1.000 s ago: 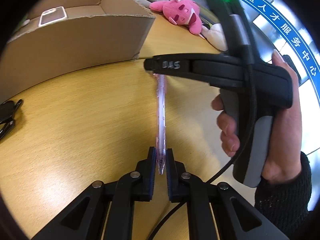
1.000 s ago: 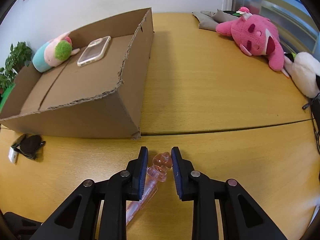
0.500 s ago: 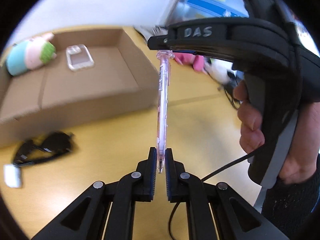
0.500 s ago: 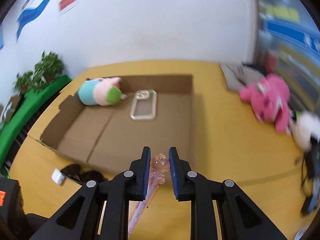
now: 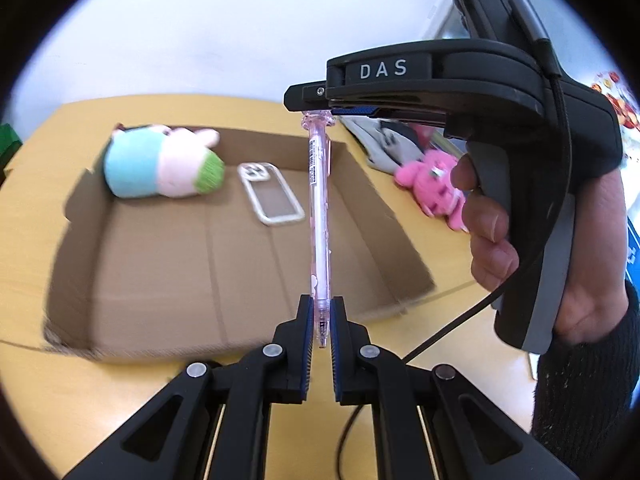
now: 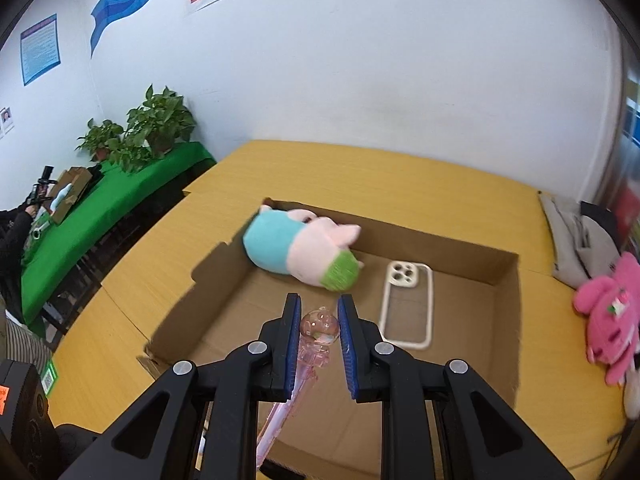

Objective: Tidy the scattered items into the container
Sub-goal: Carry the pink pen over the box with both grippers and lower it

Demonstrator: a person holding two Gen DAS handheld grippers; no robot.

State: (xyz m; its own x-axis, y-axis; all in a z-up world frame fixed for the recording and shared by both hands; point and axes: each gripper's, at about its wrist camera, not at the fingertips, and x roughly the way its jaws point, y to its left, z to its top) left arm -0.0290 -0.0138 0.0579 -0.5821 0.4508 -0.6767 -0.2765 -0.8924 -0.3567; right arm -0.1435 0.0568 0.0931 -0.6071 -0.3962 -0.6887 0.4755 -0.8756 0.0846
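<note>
The plush pig [image 5: 160,162] and phone case [image 5: 272,194] lie in the box [image 5: 384,216] — the pen [image 5: 319,216], clamped by both grippers [image 5: 319,322] [image 6: 319,334], is next; the pink plush [image 6: 610,320] remains outside.

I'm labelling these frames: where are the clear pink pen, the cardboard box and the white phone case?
clear pink pen [image 5: 319,216]: left wrist view, mid-barrel.
cardboard box [image 6: 516,320]: right wrist view, right wall.
white phone case [image 6: 406,274]: right wrist view, camera cutout end.
</note>
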